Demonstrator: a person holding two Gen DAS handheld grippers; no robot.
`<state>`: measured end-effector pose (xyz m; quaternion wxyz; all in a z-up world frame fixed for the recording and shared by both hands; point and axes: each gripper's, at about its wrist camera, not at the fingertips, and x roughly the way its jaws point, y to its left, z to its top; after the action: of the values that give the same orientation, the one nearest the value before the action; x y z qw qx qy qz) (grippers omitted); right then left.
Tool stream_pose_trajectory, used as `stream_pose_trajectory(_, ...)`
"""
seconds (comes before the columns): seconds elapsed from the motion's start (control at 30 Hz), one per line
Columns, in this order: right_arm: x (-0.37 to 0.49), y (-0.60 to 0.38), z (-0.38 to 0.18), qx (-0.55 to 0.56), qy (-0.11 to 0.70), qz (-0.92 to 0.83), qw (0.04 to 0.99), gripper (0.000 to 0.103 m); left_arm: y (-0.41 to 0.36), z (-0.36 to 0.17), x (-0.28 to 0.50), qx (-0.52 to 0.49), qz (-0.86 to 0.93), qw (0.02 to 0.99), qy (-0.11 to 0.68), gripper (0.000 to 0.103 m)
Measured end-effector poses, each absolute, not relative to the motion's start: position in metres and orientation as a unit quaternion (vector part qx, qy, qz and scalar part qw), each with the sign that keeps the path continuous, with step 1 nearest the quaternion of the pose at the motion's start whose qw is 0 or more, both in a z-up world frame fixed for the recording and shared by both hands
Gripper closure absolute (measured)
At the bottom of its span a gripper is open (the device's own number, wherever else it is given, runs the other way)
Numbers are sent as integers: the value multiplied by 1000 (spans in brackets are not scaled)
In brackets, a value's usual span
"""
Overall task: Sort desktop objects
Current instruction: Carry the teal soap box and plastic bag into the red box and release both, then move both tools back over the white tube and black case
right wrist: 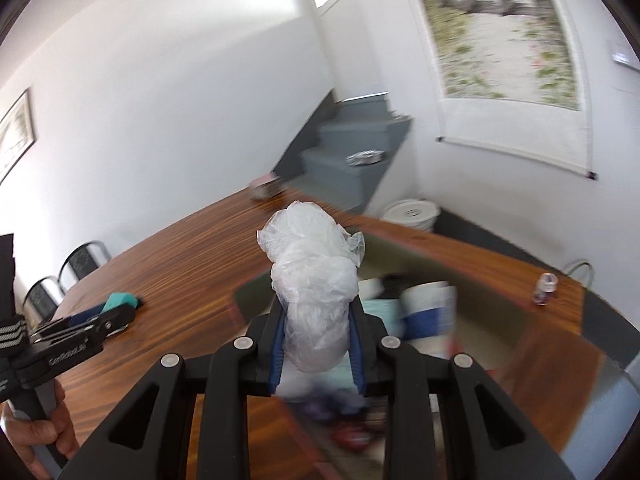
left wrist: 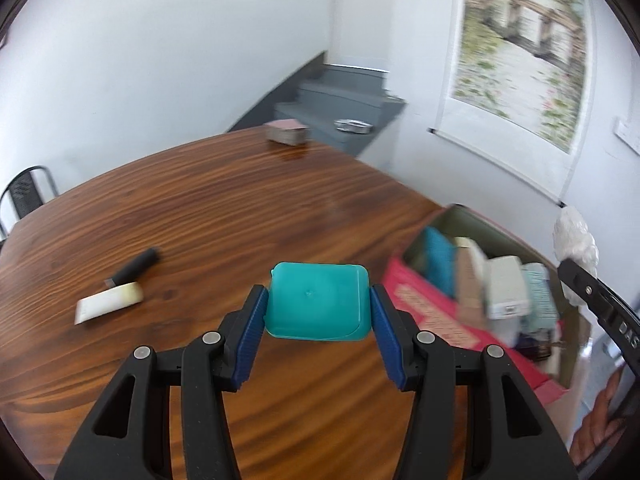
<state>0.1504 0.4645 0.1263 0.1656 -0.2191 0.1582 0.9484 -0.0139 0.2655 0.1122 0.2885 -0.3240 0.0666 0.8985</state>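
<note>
My left gripper (left wrist: 318, 308) is shut on a teal plastic box (left wrist: 318, 302), held above the wooden table (left wrist: 208, 208). In the right wrist view the same left gripper (right wrist: 120, 312) shows at the left with the teal box (right wrist: 120, 301) and a hand under it. My right gripper (right wrist: 316, 328) is shut on a crumpled clear plastic bag (right wrist: 312, 276), held over an open red cardboard box (left wrist: 436, 312) full of several items. That bag (left wrist: 576, 240) also shows at the right edge of the left wrist view.
A white scraper with a black handle (left wrist: 116, 292) lies on the table at left. A stack of cards (left wrist: 288, 132) sits at the far edge. A small bottle (right wrist: 545, 288) stands at right. Chairs (left wrist: 26, 192), grey stairs (left wrist: 340, 104) and a white bucket (right wrist: 412, 214) lie beyond.
</note>
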Motion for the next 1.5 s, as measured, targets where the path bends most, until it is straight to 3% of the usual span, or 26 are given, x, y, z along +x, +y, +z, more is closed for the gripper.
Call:
stream_pose_trajectory(0.23, 164, 504, 119, -232, 174, 933, 213, 74, 321, 110, -1, -334, 873, 344, 88, 48)
stream_pose_trajectory(0.67, 165, 510, 109, -254, 179, 930, 198, 71, 387, 116, 2, -350, 833, 420, 91, 48)
stream_pose_trajectory(1.07, 166, 519, 108, -253, 193, 929, 190, 66, 374, 113, -6, -374, 828, 414, 54, 48)
stream_pose_trajectory(1.17, 165, 517, 110, -249, 190, 931, 187, 55, 364, 115, -10, -370, 836, 402, 50, 48)
stream_pose_trajectory(1.3, 171, 515, 117, -229, 188, 935, 197, 30, 352, 117, -13, -365, 843, 391, 47, 48)
stream_pose_trajectory(1.5, 173, 506, 126, -218, 182, 938, 199, 27, 328, 114, -23, -367, 854, 367, 37, 48)
